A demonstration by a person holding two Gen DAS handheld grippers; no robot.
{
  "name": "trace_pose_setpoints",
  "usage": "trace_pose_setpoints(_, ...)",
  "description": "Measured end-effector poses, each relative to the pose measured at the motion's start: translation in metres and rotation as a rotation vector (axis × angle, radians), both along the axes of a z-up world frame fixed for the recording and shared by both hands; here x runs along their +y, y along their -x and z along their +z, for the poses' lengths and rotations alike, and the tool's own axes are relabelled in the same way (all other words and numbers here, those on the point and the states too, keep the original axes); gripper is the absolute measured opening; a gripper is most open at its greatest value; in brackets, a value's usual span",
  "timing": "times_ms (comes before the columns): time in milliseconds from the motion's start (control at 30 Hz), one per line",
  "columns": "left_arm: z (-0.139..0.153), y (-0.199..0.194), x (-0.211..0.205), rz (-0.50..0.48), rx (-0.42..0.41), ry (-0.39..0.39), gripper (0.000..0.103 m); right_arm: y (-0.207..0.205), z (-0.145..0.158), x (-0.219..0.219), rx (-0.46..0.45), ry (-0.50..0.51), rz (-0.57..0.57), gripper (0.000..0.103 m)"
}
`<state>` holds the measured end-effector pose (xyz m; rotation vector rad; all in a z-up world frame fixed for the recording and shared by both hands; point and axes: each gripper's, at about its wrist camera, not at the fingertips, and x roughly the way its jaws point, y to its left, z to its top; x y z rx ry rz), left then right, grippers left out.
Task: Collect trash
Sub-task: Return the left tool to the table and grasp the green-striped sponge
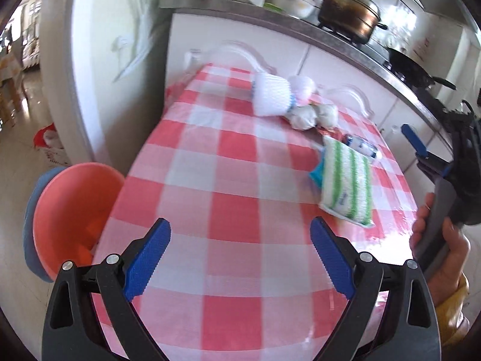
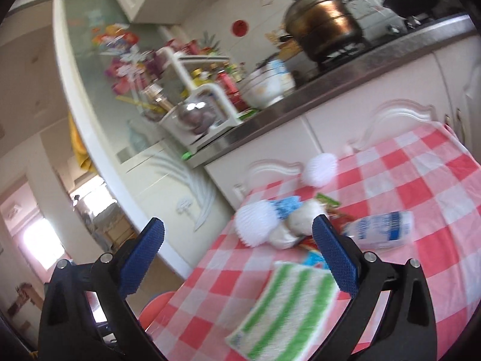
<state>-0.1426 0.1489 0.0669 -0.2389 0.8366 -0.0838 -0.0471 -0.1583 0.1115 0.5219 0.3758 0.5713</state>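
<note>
On the red-and-white checked table point(image 1: 228, 204) lies a pile of trash: white foam fruit nets point(image 1: 270, 96), crumpled white paper balls point(image 1: 312, 114), a red wrapper and a blue-and-white plastic bottle point(image 1: 362, 146). A green-striped white cloth point(image 1: 348, 180) lies over a blue packet. An orange-pink bin point(image 1: 72, 213) stands at the table's left edge. My left gripper point(image 1: 240, 255) is open and empty above the near table. My right gripper point(image 2: 239, 255) is open and empty, above the cloth point(image 2: 288, 307), near the nets point(image 2: 258, 222) and bottle point(image 2: 381, 230); it also shows in the left view point(image 1: 415, 141).
Behind the table runs a white cabinet with a grey counter point(image 1: 345, 39) carrying a copper pot point(image 1: 348, 15), a black pan point(image 1: 412, 66), bowls point(image 2: 267, 84) and a rack of bottles point(image 2: 204, 96). A glass door point(image 2: 120, 90) and a doorway lie to the left.
</note>
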Motion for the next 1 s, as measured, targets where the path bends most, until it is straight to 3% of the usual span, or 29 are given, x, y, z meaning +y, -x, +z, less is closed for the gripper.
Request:
trace_pose_setpoints(267,0.012,-0.012,-0.065,-0.177,0.014,-0.016,0.093,-0.033,-0.031,-0.087,0.147,-0.093,-0.121,0.099)
trace_pose_setpoints(533,0.01,-0.034,-0.117,-0.272,0.044,-0.067,0.093,-0.064,-0.058,-0.129,0.297,-0.099,-0.164,0.099)
trace_pose_setpoints(700,0.004,-0.058,-0.139,-0.259,0.08,-0.136,0.093,-0.078,-0.055,-0.113,0.332,0.017,-0.146,0.099)
trace_pose_setpoints(800,0.0,-0.072,-0.149,-0.276,0.101,-0.126,0.093,-0.084,-0.048,-0.087,0.326,0.172,-0.138,0.099)
trace_pose_setpoints(1000,-0.014,-0.099,-0.168,-0.314,0.127,-0.195,0.093,-0.093,-0.054,-0.041,0.3,0.419,-0.101,0.099)
